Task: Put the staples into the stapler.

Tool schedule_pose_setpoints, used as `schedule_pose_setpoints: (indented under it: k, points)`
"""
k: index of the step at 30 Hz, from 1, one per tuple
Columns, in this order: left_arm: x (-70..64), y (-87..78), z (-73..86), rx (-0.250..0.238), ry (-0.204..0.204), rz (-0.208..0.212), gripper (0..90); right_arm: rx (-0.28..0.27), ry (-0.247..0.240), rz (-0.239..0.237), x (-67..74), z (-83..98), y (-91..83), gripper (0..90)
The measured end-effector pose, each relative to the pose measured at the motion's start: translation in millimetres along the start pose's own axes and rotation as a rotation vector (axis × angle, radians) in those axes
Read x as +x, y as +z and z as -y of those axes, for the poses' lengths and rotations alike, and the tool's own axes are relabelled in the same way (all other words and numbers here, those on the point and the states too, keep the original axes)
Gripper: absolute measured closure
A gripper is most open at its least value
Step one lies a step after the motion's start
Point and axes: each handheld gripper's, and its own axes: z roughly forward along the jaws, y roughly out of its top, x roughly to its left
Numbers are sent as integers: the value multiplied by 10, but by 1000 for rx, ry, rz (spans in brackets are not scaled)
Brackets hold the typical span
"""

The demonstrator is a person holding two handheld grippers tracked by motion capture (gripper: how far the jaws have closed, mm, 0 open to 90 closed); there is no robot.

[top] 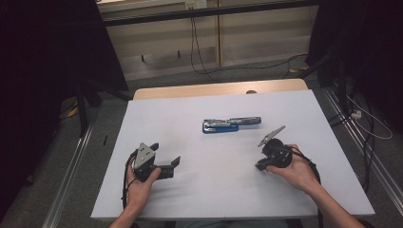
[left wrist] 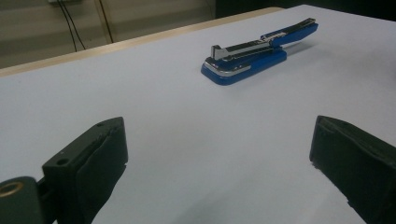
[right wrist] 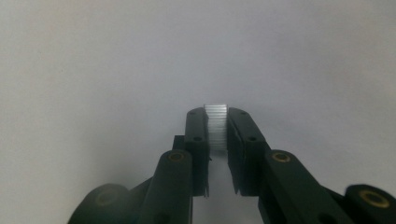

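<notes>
Right gripper (right wrist: 217, 128) clamps a staple strip (right wrist: 216, 122) — left gripper (left wrist: 219, 158) gapes empty before the stapler (left wrist: 254, 58)

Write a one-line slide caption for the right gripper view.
Right gripper clamped on a strip of staples, held above the plain white table.
</notes>
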Motion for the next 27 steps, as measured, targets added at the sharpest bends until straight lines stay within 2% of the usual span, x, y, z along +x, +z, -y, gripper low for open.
schedule_pose_setpoints:
  k: [5,14,21,23,27]
  points:
    - [1,4,2,-1,-5,1,43,-14,10,3,-24,14,-14,793]
    - [9,-4,-1,-2,0,0,43,-53,1,-7,-39,8,-63,793]
    - [8,-5,-3,-4,0,0,43,-83,2,12,-53,0,-105,793]
    - [7,-7,-5,-8,-1,0,43,-109,-16,6,-48,-2,-123,793]
    - [15,-16,-5,-11,0,-13,44,-127,-43,3,-13,-31,-144,793]
